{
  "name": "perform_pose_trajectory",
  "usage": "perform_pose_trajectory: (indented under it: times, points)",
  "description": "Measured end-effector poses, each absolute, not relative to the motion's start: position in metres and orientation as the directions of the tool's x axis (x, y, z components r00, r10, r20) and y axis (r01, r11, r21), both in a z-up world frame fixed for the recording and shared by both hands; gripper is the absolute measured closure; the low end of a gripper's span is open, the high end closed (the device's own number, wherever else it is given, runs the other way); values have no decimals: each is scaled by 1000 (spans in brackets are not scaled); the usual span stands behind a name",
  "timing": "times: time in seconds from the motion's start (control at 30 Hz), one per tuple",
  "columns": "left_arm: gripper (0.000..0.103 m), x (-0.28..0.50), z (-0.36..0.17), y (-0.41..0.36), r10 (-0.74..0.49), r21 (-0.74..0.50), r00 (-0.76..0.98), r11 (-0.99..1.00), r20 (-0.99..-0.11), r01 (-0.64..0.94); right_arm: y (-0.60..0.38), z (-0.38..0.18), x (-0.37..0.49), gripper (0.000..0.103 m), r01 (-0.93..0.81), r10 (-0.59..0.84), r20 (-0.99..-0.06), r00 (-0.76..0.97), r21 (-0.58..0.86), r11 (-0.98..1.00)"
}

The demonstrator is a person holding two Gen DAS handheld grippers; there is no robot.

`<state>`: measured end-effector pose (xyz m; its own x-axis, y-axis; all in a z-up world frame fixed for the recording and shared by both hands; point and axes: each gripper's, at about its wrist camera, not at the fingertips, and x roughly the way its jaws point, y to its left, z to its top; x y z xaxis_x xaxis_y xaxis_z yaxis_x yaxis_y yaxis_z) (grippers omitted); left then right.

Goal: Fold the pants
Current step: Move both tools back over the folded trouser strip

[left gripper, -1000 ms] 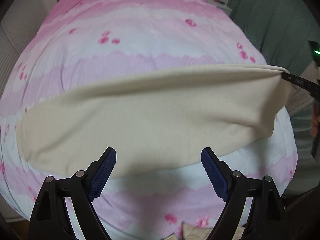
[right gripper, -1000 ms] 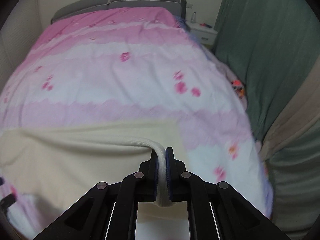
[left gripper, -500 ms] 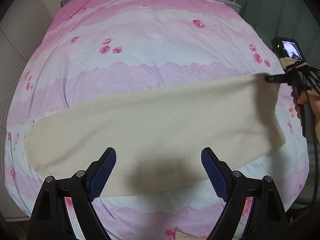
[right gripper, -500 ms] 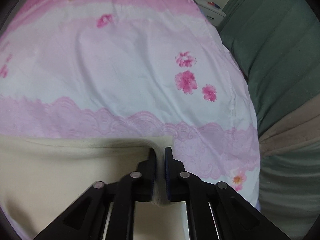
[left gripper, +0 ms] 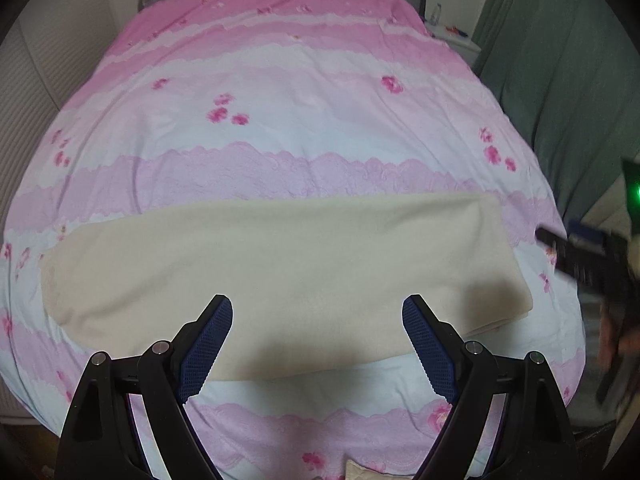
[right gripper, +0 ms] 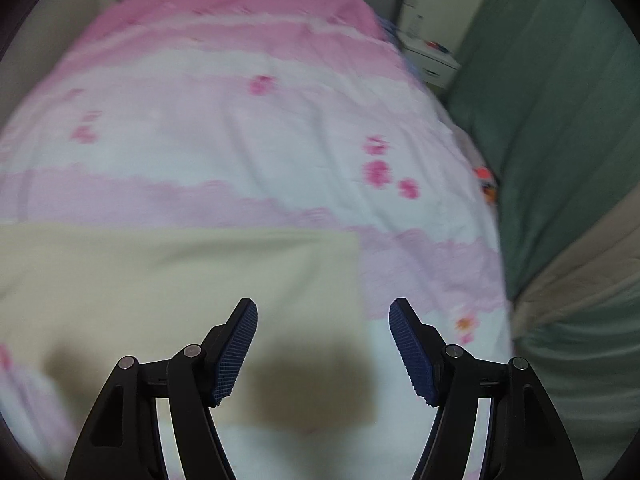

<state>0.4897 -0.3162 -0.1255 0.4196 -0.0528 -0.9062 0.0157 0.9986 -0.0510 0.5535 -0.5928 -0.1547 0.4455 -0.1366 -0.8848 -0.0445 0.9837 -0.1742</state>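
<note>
Lying flat across the bed (left gripper: 320, 92), the pants (left gripper: 280, 264) are resting free; left gripper (left gripper: 317, 334) and right gripper (right gripper: 323, 338) are hovering spread. Risk: a single-layer pinch is likely undoing the fold.

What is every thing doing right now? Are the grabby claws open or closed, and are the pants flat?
Pants: cream, folded into a long band, lying flat across the bed, held by nothing.
Left gripper: fingers spread wide open, empty, above the near edge of the pants.
Right gripper: fingers open, empty, over the pants' right end; view is blurred.
Bedspread: pink and white, spread smooth over the bed.
Curtain: green, hanging at the right of the bed.
</note>
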Motion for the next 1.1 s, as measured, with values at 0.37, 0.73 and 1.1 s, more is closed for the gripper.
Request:
perform_pose_trajectory:
  times: [0.37, 0.73, 1.1]
  points:
    - [5, 402, -82, -253, 2, -49, 502, 995, -865, -88, -475, -119, 448, 35, -288, 157, -865, 477, 16, 958]
    - [3, 319, -135, -82, 65, -40, 400, 968, -914, -249, -347, -135, 388, 35, -380, 273, -885, 378, 120, 917]
    - [3, 310, -192, 110, 4, -71, 311, 971, -950, -227, -192, -197, 342, 35, -248, 229, -935, 272, 162, 955]
